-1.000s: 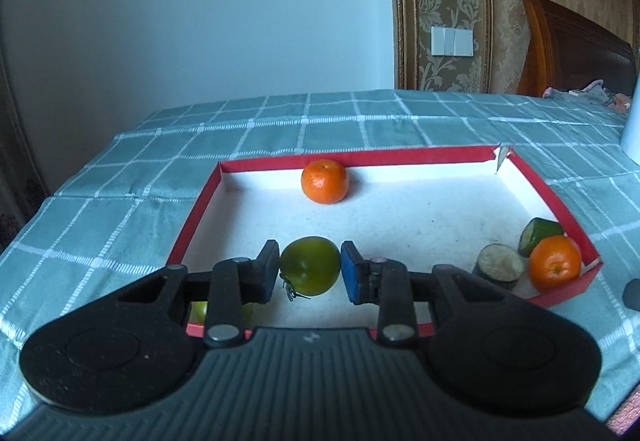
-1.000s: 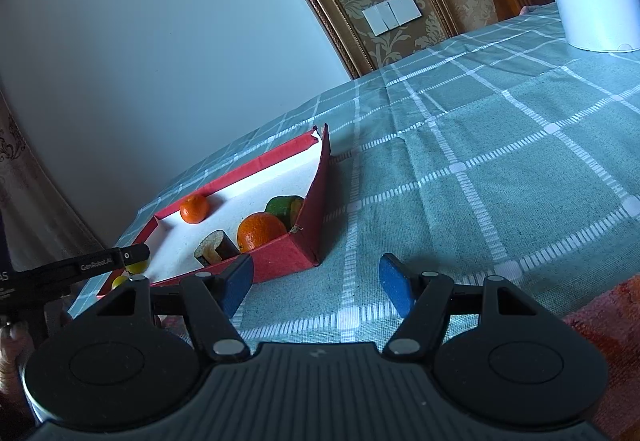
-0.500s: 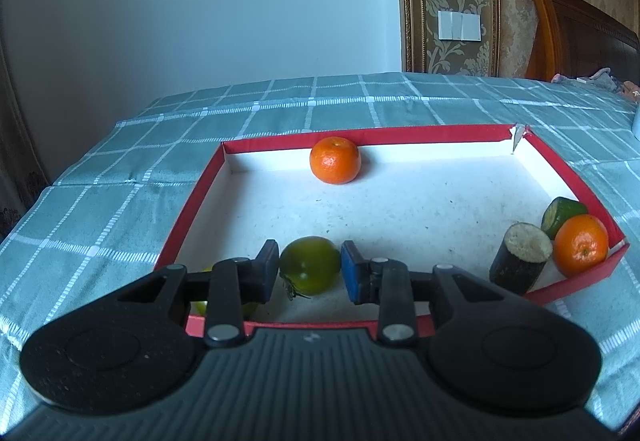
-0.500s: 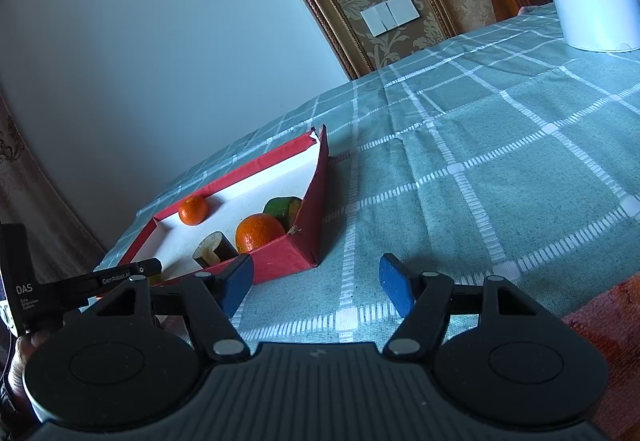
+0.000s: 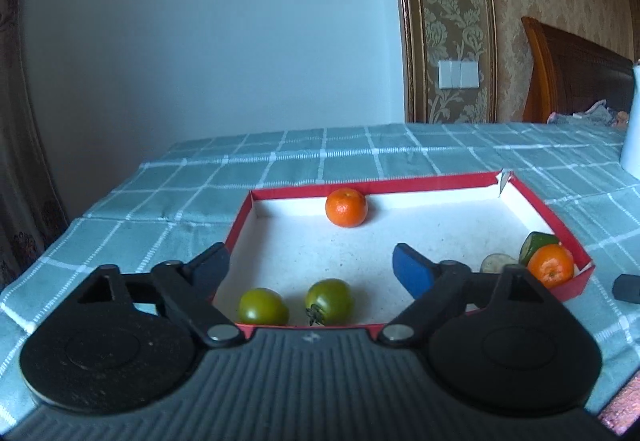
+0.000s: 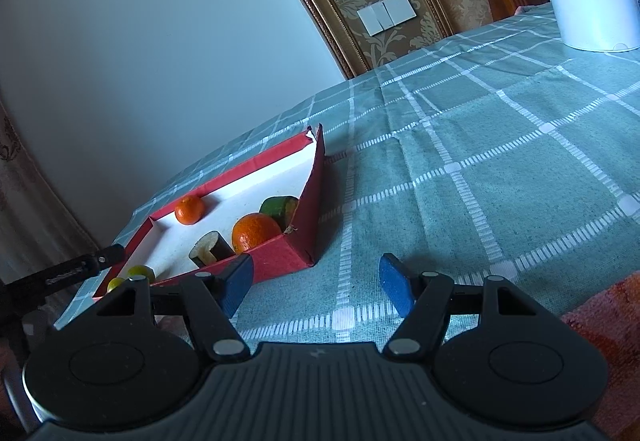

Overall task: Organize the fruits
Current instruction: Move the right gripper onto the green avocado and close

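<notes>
The left gripper (image 5: 310,265) has just been opening and stands wide, with nothing between its jaws; the green tomato (image 5: 329,300) it likely released sits at the red tray's (image 5: 436,180) near edge beside a second green one (image 5: 263,306), seemingly grouped by kind. Two oranges and two cut pieces also lie inside. The right gripper (image 6: 316,283) hangs part-open and empty beside the tray.

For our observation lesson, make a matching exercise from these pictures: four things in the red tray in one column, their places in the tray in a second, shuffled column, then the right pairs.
Things
1. green tomato with stem
2. lone orange
3. cut dark vegetable piece
4. left gripper

Places or states
A. against the far wall of the red tray
B. open, holding nothing
C. near edge, beside another green tomato
D. right end, next to an orange

Pairs: 1-C, 2-A, 3-D, 4-B
</notes>
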`<action>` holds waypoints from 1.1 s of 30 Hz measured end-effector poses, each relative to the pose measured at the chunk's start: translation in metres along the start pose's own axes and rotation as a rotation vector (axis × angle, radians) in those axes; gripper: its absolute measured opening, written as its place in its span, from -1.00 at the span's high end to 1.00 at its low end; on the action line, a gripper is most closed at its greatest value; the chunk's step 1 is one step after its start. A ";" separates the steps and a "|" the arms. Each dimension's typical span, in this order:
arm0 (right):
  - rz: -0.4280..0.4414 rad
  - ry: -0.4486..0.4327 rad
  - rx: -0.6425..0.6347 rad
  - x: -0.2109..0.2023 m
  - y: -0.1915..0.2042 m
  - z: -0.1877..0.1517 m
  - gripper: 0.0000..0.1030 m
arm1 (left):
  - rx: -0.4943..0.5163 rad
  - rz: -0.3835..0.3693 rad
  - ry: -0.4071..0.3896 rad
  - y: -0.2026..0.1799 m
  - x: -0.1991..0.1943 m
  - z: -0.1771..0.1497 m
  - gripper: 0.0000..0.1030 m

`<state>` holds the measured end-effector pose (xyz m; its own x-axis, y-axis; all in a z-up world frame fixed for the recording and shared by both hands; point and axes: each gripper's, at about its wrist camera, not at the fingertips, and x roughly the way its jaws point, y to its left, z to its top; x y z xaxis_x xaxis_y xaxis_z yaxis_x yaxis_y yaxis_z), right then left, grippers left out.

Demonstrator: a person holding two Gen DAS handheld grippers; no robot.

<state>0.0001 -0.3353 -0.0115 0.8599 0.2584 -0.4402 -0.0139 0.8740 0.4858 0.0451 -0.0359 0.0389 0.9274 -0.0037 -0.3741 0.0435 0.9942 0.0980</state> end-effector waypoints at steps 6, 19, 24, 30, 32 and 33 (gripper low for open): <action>-0.007 -0.003 -0.001 0.000 0.000 0.000 -0.34 | 0.025 -0.025 -0.043 0.014 -0.049 -0.025 -1.00; -0.033 -0.012 -0.161 -0.003 0.034 -0.003 -0.34 | 0.017 -0.041 0.052 0.044 -0.057 -0.081 -1.00; 0.066 0.018 -0.307 -0.008 0.090 -0.008 -0.34 | 0.007 -0.033 0.088 0.048 -0.048 -0.087 -1.00; 0.135 0.111 -0.503 0.013 0.153 -0.032 -0.34 | 0.000 -0.012 0.118 0.049 -0.044 -0.087 -1.00; 0.125 0.132 -0.541 0.022 0.164 -0.039 -0.34 | -0.018 -0.011 0.123 0.051 -0.043 -0.087 -1.00; 0.123 0.142 -0.558 0.027 0.168 -0.043 -0.34 | -0.028 -0.015 0.121 0.053 -0.043 -0.087 -1.00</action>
<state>-0.0009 -0.1642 0.0261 0.7589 0.3902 -0.5214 -0.4083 0.9088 0.0858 -0.0249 0.0263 -0.0198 0.8749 -0.0070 -0.4842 0.0445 0.9968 0.0662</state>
